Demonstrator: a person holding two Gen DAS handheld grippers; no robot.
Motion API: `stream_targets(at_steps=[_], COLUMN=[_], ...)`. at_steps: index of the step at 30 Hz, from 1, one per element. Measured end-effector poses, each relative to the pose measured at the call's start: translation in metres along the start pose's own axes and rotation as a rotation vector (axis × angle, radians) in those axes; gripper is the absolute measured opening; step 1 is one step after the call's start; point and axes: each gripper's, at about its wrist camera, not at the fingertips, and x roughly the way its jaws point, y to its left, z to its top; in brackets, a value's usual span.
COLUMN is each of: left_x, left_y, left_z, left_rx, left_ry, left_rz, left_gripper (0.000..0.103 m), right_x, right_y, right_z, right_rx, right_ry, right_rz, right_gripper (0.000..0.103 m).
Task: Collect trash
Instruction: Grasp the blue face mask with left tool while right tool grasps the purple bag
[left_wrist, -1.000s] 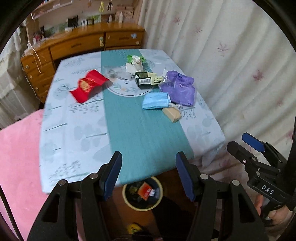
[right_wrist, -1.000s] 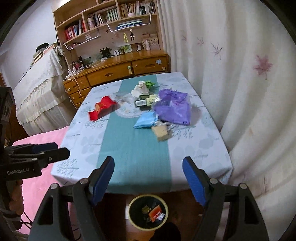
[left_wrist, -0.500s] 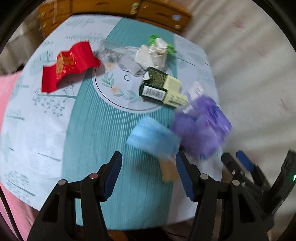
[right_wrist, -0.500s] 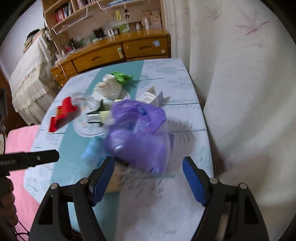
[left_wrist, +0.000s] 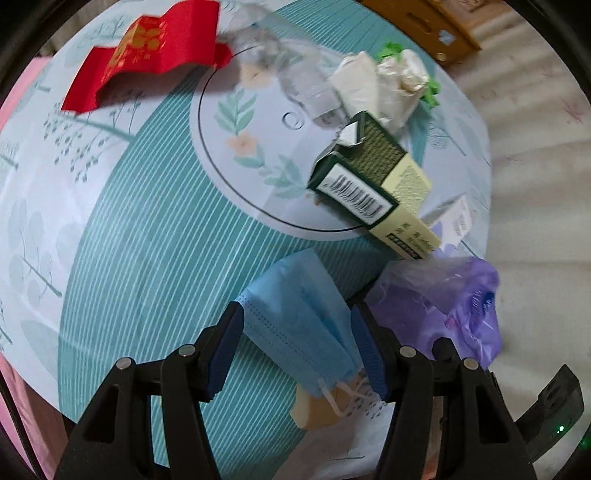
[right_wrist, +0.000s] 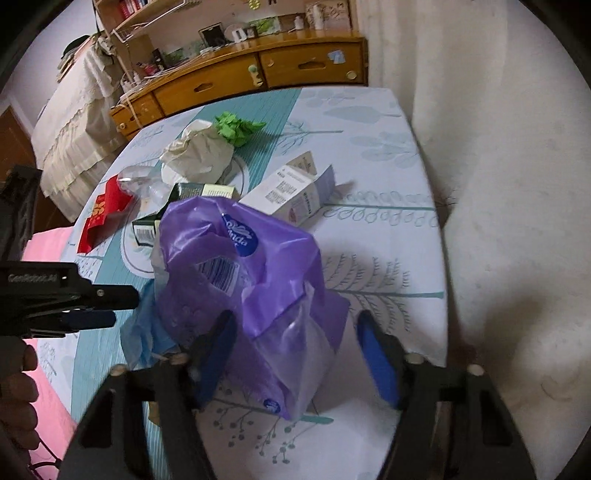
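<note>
Two hand-held grippers, two targets, and each one is lined up on its own bit of trash. The left hand-held gripper (left_wrist: 297, 345) has its blue pads spread apart with the pale blue pleated surgical mask (left_wrist: 299, 317) lying right between them, flat on the teal striped runner of the tabletop (left_wrist: 129, 236). The mask's long axis runs roughly along the direction the gripper points, tilted a little to the right, so the pads sit on either long edge and closing should pinch it across its short width. Its ear loop trails back under the right pad, next to a small tan block (left_wrist: 314, 410) I can't identify.

The right hand-held gripper (right_wrist: 295, 354) is also wide open, straddling the crumpled purple plastic bag (right_wrist: 240, 280), which stands puffed up directly ahead and slightly left of centre. The bag touches or nearly touches the left pad while the right pad has a clear gap, so I'd guess a small shift left helps before squeezing.

Mask and bag lie just beside each other, so the grippers are working close together. Further back are the dark green and cream carton (left_wrist: 373, 184), the red printed packet (left_wrist: 147, 55) and the wadded white paper (right_wrist: 199, 151), none within reach of either gripper yet
</note>
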Motion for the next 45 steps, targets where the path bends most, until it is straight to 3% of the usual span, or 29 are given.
stream_targets(at_steps=[3,12,19,23,27,31,32,33,35,36,37,39,45], left_x=[0.007,0.027,0.031,0.034,0.042,0.043,0.042,0.042,0.04,0.039,0.038,0.033,-0.001], left_y=[0.003,0.001,-0.003,-0.009,-0.013,-0.015,-0.017,-0.019,-0.02,-0.021,-0.022,-0.019,-0.024], left_z=[-0.001,-0.002,-0.001,0.001,-0.001,0.0,-0.001,-0.001,-0.003,-0.003,-0.003,-0.005,-0.012], left_rx=[-0.036,-0.082,-0.091,-0.078,-0.063,-0.059,-0.048,-0.037,-0.01,-0.005,0.002,0.024,0.129], left_ry=[0.013,0.039,0.046,0.087,0.139,0.133,0.125,0.119,0.123,0.122,0.123,0.112,0.015], left_rz=[0.008,0.024,0.017,0.039,0.075,0.076,0.079,0.081,0.057,0.045,0.031,0.026,0.021], left_gripper=[0.059,0.06,0.059,0.057,0.062,0.062,0.059,0.047,0.034,0.016,0.01,0.009,0.008], right_x=[0.005,0.013,0.014,0.014,0.015,0.016,0.016,0.016,0.016,0.016,0.014,0.01,-0.008], right_y=[0.0,0.001,0.003,0.003,0.006,0.008,0.008,0.009,0.011,0.012,0.015,0.022,0.039], right_z=[-0.001,-0.005,-0.008,-0.011,-0.012,-0.013,-0.013,-0.013,-0.014,-0.014,-0.015,-0.017,-0.021], right_rx=[-0.005,-0.007,-0.009,-0.006,-0.001,-0.003,-0.003,-0.002,-0.01,-0.015,-0.025,-0.041,-0.049], right_ry=[0.016,0.024,0.03,0.031,0.034,0.037,0.038,0.04,0.035,0.033,0.027,0.013,-0.051], right_rz=[0.017,0.053,0.052,0.056,0.06,0.061,0.065,0.074,0.077,0.076,0.072,0.068,0.061], right_gripper=[0.041,0.026,0.022,0.021,0.02,0.02,0.02,0.019,0.017,0.014,0.013,0.009,0.007])
